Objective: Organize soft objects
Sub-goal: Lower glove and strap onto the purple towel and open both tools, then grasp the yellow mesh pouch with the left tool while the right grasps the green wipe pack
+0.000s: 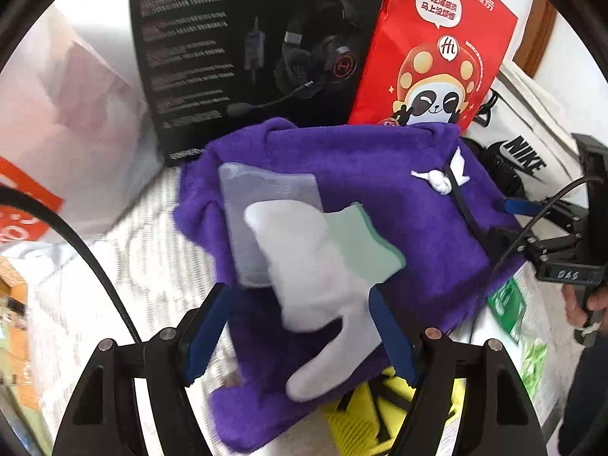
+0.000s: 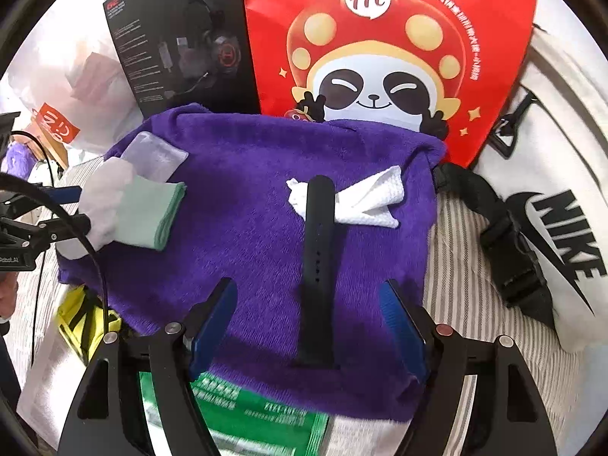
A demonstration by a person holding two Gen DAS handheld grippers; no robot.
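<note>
On a striped bedsheet (image 2: pixel 452 266), a purple towel (image 2: pixel 247 235) lies. The left gripper (image 1: pixel 300 326) gapes around a white sock (image 1: pixel 319 277); the right gripper (image 2: pixel 307 326) straddles a black watch strap (image 2: pixel 319 266), fingers apart.

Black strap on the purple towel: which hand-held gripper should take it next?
Right. The right hand-held gripper is open with the black strap lying between its fingers on the purple towel. The left hand-held gripper is over the white sock.

Sock (image 2: pixel 129 205) and strap (image 2: pixel 318 266) lie on towel (image 2: pixel 247 228).
</note>
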